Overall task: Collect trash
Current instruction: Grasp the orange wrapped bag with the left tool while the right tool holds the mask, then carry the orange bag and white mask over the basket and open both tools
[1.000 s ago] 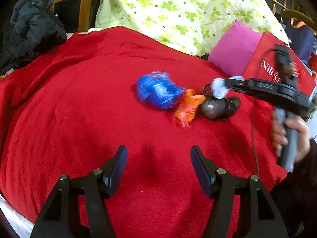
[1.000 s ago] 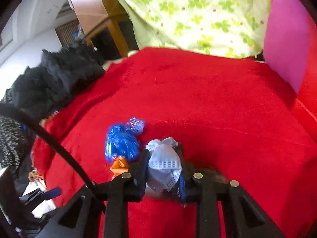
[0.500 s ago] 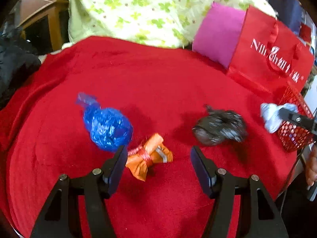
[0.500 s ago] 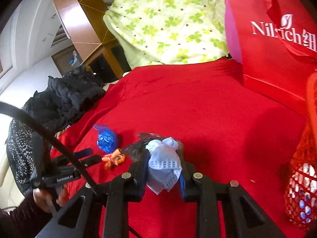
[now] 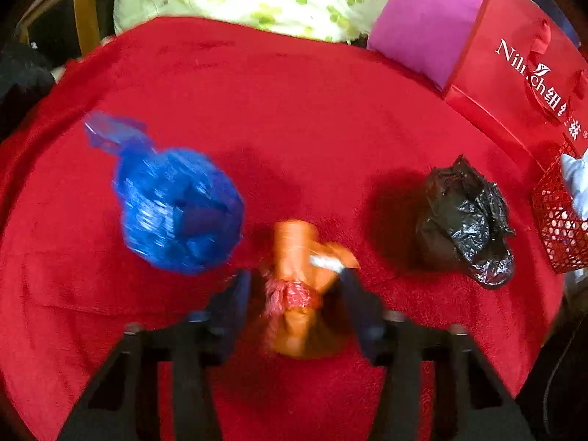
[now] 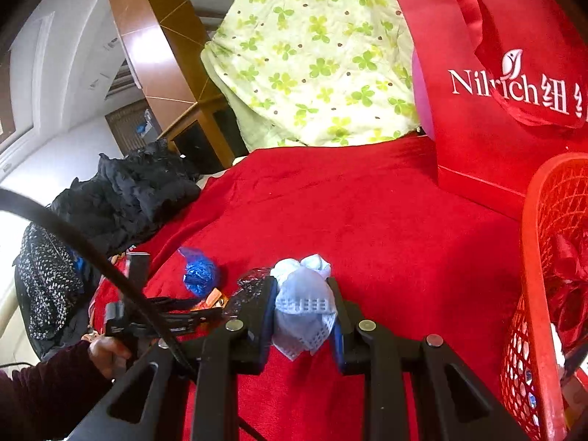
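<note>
On the red blanket [image 5: 294,110] lie a blue plastic bundle [image 5: 176,209], an orange wrapper tied with red string [image 5: 297,257] and a black plastic bundle [image 5: 466,220]. My left gripper [image 5: 294,294] is open, its jaws on either side of the orange wrapper. My right gripper [image 6: 303,312] is shut on a pale blue-white wad [image 6: 305,308], beside the red mesh basket [image 6: 533,257]. The wad [image 5: 575,183] and the basket [image 5: 555,220] show at the right edge of the left wrist view. The blue bundle [image 6: 200,275] and my left gripper [image 6: 217,310] show in the right wrist view.
A red gift bag [image 6: 496,92] stands behind the basket, with a pink cushion [image 5: 422,22] and a green clover quilt [image 6: 312,55] at the back. Dark clothes [image 6: 128,198] are piled at the bed's left edge.
My left gripper moved forward over the orange wrapper, which now sits between its jaws. My right gripper carried the wad away from the pile to the basket's side.
</note>
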Demonstrator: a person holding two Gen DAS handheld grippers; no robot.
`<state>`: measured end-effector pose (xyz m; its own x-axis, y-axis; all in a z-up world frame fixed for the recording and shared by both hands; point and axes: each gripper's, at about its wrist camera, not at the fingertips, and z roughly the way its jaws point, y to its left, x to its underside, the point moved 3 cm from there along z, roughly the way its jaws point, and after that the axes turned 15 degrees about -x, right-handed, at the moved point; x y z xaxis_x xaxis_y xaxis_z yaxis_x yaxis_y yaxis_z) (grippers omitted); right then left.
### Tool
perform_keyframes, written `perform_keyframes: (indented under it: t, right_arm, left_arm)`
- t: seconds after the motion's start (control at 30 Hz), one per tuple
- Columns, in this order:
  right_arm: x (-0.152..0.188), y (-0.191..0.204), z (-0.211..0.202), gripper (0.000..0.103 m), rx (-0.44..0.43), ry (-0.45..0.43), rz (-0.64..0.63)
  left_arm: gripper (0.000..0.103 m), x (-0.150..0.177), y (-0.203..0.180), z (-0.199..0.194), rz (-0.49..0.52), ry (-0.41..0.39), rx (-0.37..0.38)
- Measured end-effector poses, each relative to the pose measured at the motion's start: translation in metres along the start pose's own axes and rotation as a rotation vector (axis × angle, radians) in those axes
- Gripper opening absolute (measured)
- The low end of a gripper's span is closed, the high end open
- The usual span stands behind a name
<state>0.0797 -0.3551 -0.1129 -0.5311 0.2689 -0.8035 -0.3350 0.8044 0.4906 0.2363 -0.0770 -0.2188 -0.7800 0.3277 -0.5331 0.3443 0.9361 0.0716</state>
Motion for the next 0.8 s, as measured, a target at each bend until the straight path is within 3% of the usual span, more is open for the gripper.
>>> perform_keyframes:
  t: [0.13,0.37,0.53,0.8]
  right_arm:
    - [0.001,0.005,-0.002,0.027,0.004,-0.005,-0.028]
    - [-0.003,0.011,-0.015,0.027,0.01,-0.055,-0.071]
    - [-0.007,0.018,-0.031,0.027,0.014,-0.108,-0.104]
    - [-0.015,0.025,-0.071,0.027,0.029,-0.224,-0.13]
  left_arm:
    - [0.028,0.003,0.0,-0.005,-0.023,-0.012,-0.001]
    - [0.027,0.014,-0.001,-0.03,-0.069,-0.034,-0.016]
    - [0.027,0.014,-0.01,-0.08,-0.059,-0.126,-0.043]
    - [0.027,-0.002,-0.048,-0.17,-0.004,-0.301,-0.005]
